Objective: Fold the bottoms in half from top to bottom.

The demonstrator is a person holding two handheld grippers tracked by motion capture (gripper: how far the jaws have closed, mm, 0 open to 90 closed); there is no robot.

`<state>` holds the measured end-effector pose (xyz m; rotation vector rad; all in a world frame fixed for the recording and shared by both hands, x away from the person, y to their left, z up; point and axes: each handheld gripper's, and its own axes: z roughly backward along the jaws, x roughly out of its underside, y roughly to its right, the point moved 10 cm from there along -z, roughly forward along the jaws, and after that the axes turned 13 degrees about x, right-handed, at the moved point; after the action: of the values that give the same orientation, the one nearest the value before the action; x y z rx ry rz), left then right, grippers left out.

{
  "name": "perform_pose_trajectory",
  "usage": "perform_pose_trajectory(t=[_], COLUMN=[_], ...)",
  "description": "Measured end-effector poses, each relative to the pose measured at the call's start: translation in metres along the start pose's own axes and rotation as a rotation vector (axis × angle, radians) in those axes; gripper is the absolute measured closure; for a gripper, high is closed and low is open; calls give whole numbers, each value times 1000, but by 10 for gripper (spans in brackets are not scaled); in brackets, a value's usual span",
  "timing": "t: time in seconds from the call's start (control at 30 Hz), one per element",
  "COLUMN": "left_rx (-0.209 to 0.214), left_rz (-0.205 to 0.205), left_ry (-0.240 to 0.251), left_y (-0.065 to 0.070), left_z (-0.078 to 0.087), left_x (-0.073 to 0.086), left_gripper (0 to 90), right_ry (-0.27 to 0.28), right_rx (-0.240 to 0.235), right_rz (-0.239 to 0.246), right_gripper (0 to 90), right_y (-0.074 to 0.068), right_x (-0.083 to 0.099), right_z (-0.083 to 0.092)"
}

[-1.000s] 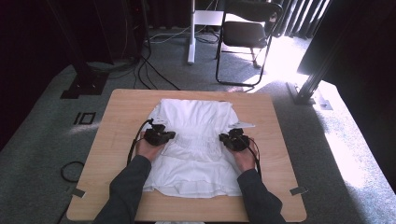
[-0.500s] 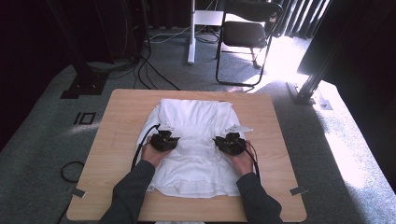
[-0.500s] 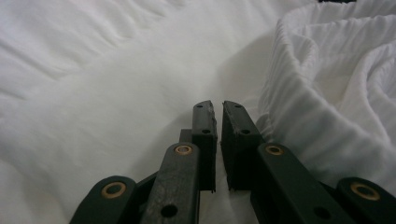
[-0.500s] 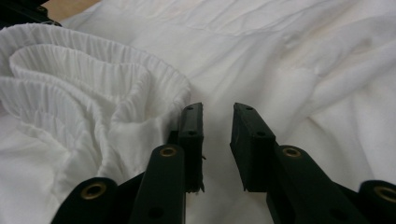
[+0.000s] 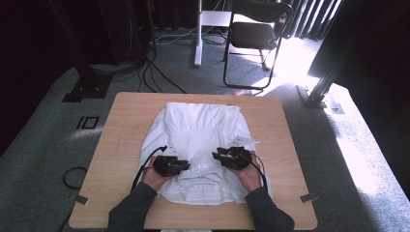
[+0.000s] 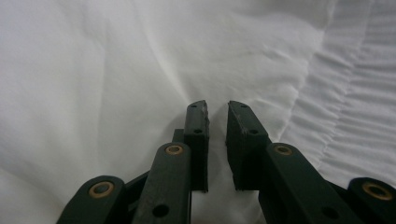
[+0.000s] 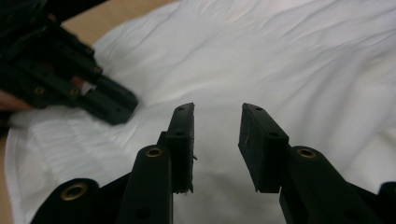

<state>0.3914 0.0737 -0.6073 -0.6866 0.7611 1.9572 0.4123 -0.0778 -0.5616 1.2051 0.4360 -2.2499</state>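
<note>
A white garment (image 5: 200, 130) lies spread on the wooden table (image 5: 121, 125), with a gathered, ribbed band (image 5: 203, 173) bunched near its front. My left gripper (image 5: 185, 166) rests on the cloth at the band's left end, pointing right. Its jaws (image 6: 217, 109) have just been opening and stand a narrow gap apart with nothing between them. My right gripper (image 5: 218, 154) sits on the cloth opposite, pointing left. Its jaws (image 7: 218, 112) have also been opening, wider, and are empty above the fabric. The left gripper (image 7: 70, 79) also appears at the upper left of the right gripper view.
Bare wood runs along the table's left and right sides and its far edge. A black chair (image 5: 254, 34), a white post (image 5: 197, 29) and cables (image 5: 159, 72) are on the carpet beyond the table. A cable loop (image 5: 72, 176) lies at the left.
Both hands have slid toward the near edge and a little closer together over the garment. The gathered band now lies bunched between the two grippers.
</note>
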Motion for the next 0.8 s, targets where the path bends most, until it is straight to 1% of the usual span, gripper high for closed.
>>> perform_pose_trajectory(t=[0.03, 0.07, 0.1, 0.13, 0.17, 0.2, 0.23, 0.27, 0.3, 0.33, 0.37, 0.4, 0.43, 0.5, 0.57, 0.6, 0.63, 0.67, 0.7, 0.73, 0.77, 0.8], left_rx=[0, 0, -2, 7, 18, 26, 31, 35, 27, 11, -8, -30, -54, -99, -140, -158, -158, -158, -206, -206, -225, -225], left_rz=[0, 0, 5, 15, 23, 26, 20, 21, 17, 18, 18, 18, 22, 29, 44, 54, 54, 54, 99, 99, 138, 138], left_ry=[0, 0, -12, -9, -7, -5, -9, -3, 6, 15, 27, 46, 68, 101, 126, 137, 137, 137, 158, 158, 154, 154], left_y=[0, 0, 2, 3, 4, 5, 6, 6, 4, 1, -4, -10, -17, -34, -55, -65, -65, -65, -95, -95, -110, -110], left_z=[0, 0, -2, -2, -2, -1, 0, 1, 4, 9, 14, 19, 25, 32, 34, 34, 34, 34, 26, 26, 19, 19], left_x=[0, 0, 7, 8, 8, 8, 7, 5, 2, -3, -9, -16, -24, -38, -51, -56, -56, -56, -62, -62, -58, -58], left_gripper=[793, 793, 794, 793, 790, 785, 776, 752, 707, 678, 673, 659, 647, 629, 605, 604, 595, 595, 587, 586, 586, 587], right_ry=[0, -17, -62, -90, -134, -170, -172, -174, -189, -195, -190, -173, -146, -90, -62, -59, -59, -52, -74, -80, -88, -88], right_rx=[0, -5, -5, 2, 21, 35, 23, 10, 1, -1, 13, 38, 56, 90, 133, 153, 153, 171, 225, 255, 253, 253], right_rz=[0, 20, 71, 96, 125, 135, 120, 107, 109, 127, 147, 153, 146, 112, 70, 54, 54, 47, 29, 7, -32, -32], right_gripper=[652, 651, 657, 663, 673, 681, 703, 703, 702, 688, 661, 637, 611, 580, 556, 556, 556, 557, 622, 624, 624, 624], right_y=[0, -7, -17, -20, -21, -22, -24, -24, -24, -22, -20, -16, -11, 3, 20, 27, 27, 34, 50, 57, 63, 63], right_x=[0, 7, 24, 33, 44, 54, 58, 58, 58, 55, 50, 43, 34, 14, -4, -12, -12, -19, -29, -32, -33, -33], right_z=[0, -1, -6, -8, -12, -15, -17, -16, -16, -15, -14, -14, -14, -17, -25, -31, -31, -37, -53, -61, -70, -70])
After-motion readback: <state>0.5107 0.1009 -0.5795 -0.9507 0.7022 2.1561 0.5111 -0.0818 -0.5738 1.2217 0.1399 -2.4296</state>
